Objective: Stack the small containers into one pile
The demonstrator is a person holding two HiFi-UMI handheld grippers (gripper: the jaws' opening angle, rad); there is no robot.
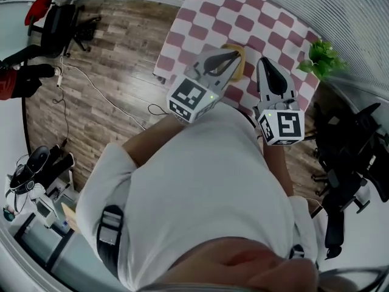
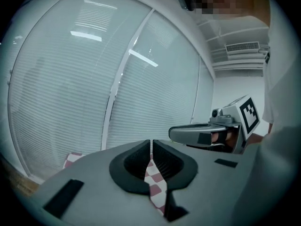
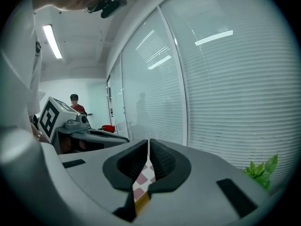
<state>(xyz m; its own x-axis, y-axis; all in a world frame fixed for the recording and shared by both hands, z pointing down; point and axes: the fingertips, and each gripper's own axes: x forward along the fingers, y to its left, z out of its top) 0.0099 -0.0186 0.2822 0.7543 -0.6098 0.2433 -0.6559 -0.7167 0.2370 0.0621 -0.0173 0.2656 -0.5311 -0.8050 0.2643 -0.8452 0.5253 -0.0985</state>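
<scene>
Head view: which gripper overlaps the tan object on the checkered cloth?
The left gripper: its tip crosses the tan object, while the right gripper has only checkered cloth behind it.

Plant (image 1: 321, 58) at edge of checkered table (image 1: 243, 17)

A wood-plank floor (image 1: 115, 72) runs under a table (image 1: 243, 17) draped in pink-and-white checks. Tall windows (image 2: 70, 79) with closed slatted blinds fill the wall beyond it — a green plant (image 1: 322, 56) sits by the tabletop's right edge. A black office chair (image 1: 67, 23) stands far left, another chair (image 1: 349, 157) at right. Strip lights (image 3: 51, 41) glow on the ceiling.
</scene>
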